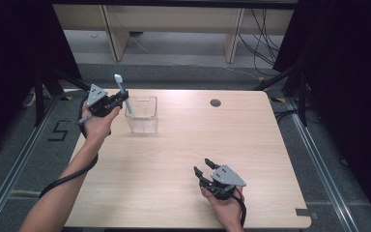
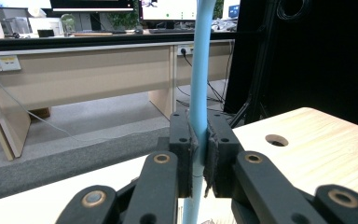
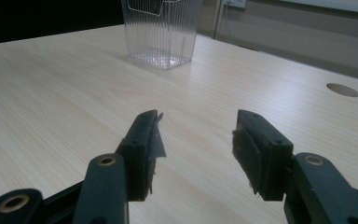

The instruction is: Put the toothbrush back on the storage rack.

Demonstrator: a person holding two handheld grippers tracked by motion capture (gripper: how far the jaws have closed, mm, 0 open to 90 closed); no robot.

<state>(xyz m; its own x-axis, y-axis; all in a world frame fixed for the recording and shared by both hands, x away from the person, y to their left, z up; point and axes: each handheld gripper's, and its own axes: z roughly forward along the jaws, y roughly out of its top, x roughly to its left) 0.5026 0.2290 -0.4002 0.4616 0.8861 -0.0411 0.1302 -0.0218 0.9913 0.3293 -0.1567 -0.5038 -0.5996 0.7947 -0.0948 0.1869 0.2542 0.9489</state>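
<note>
Your left claw (image 1: 121,98) clamps a light blue toothbrush (image 1: 122,92) by its handle, head up, just above the clear ribbed container (image 1: 142,115) at the far left of the pale wood worktop (image 1: 183,159). Your right claw (image 1: 204,166) rests near the front edge, jaws apart and empty. A round cable hole (image 1: 215,102) marks the far side; beyond, grey floor and wooden desk legs (image 1: 114,34), with black curtains on both flanks.

This is a lab or office recording room. The pale wood counter (image 1: 183,159) sits between black curtains (image 1: 348,72) on a grey carpeted floor (image 1: 174,72). At the top of the left gripper view, monitors (image 2: 168,9) stand on a long desk (image 2: 74,70) with wall sockets (image 2: 0,62) and loose cables (image 1: 265,43).
</note>
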